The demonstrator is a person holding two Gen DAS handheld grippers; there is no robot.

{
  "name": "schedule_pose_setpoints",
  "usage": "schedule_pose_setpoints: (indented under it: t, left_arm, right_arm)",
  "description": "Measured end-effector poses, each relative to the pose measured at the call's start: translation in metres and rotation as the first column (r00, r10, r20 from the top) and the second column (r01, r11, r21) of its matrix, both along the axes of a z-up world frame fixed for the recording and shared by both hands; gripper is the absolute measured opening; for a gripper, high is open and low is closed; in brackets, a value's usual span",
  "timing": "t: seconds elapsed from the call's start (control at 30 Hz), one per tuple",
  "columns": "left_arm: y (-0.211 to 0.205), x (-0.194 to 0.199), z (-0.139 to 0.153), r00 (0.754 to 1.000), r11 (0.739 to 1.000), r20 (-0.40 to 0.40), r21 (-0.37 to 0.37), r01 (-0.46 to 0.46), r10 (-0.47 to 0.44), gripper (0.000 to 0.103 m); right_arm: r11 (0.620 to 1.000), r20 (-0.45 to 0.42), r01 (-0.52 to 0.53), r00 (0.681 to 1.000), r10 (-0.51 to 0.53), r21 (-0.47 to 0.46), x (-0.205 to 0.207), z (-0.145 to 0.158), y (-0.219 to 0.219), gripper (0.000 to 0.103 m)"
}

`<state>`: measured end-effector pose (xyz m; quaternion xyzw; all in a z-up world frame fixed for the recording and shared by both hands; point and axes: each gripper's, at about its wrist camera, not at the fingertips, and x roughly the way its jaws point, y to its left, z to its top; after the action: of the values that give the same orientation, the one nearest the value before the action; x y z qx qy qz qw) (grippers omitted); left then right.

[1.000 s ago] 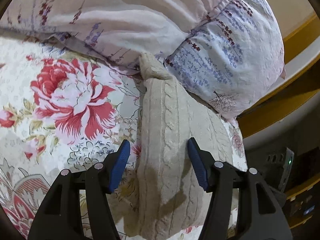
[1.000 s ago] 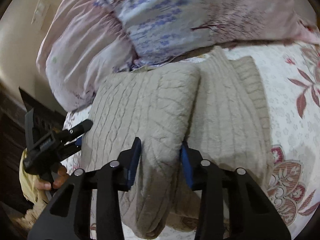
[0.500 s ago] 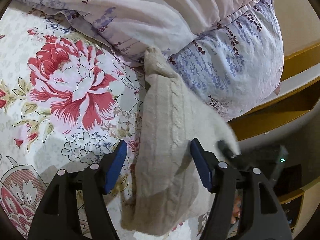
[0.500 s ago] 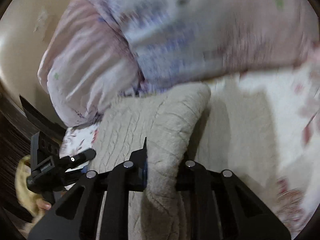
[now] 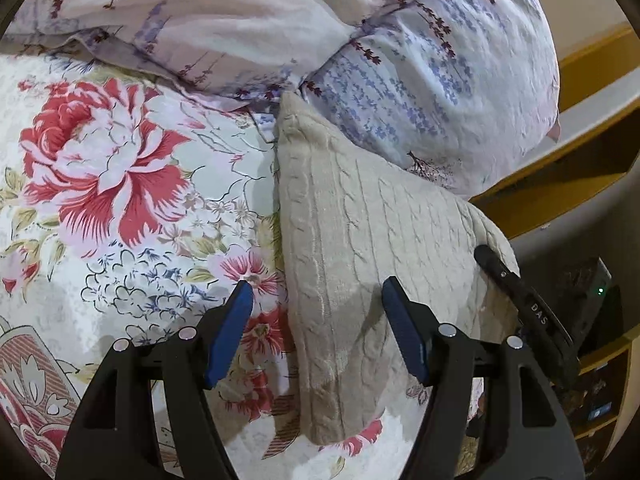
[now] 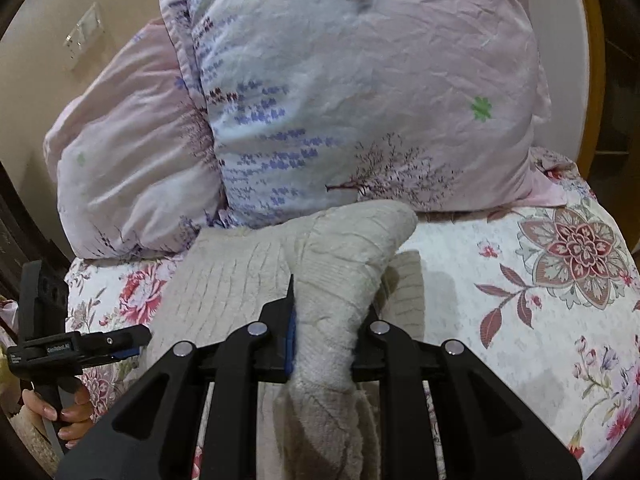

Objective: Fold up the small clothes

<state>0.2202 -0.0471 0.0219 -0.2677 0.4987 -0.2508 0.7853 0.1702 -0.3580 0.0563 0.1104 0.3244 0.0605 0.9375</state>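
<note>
Right hand-held gripper (image 6: 324, 344): jaws are pinching a bunched fold of the beige cable-knit sweater (image 6: 240, 280), lifting that fold off the bed so it can be carried across the rest of the garment (judgement: a fold in progress, not finished).

Left hand-held gripper (image 5: 316, 324): jaws are standing wide, holding nothing, hovering over the near edge of the sweater (image 5: 360, 232). In the right wrist view it is sitting at the far left (image 6: 132, 340), beside the sweater's edge, probably waiting to pin or smooth the cloth.

The sweater is lying on the floral bedsheet (image 5: 120, 200), its body flat, its far tip touching the pillows.

Beyond it, the lavender-print pillow (image 6: 360, 100) and a pink pillow (image 6: 128, 152) are propped at the head of the bed, limiting room to spread the garment forward. A wall switch plate (image 6: 84, 36) is showing behind.

Risk: thick knit may be slipping from a narrow pinch.
</note>
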Motion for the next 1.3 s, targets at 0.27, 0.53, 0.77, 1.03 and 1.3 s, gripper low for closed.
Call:
schedule_pose_setpoints:
  t: [0.27,0.53,0.77,1.03,1.3]
  left_arm:
    - [-0.006,-0.001,0.002,0.999,0.999,0.013,0.007,0.031,-0.031,0.067]
    - [-0.009,-0.004,0.000,0.999,0.999,0.010,0.009,0.040,-0.040,0.067]
    - [-0.012,-0.003,-0.002,0.999,0.999,0.011,0.005,0.053,-0.053,0.067]
    - [-0.014,-0.007,0.000,0.998,0.998,0.009,-0.010,0.067,-0.066,0.067]
    - [-0.012,-0.012,0.002,0.997,0.997,0.014,-0.025,0.070,-0.070,0.067]
  right_arm:
    - [0.985,-0.200,0.082,0.978,-0.052,0.149,0.023,-0.046,-0.037,0.033]
    - [0.959,-0.204,0.103,0.978,-0.048,0.265,0.035,-0.042,-0.054,0.033]
    - [0.988,-0.015,0.128,0.992,-0.127,0.092,0.015,-0.015,-0.037,0.013]
    - [0.972,-0.142,0.187,0.976,-0.167,0.141,0.017,-0.032,-0.053,0.052]
    - [0.974,-0.178,0.134,0.979,-0.101,0.182,-0.041,-0.040,-0.054,0.053]
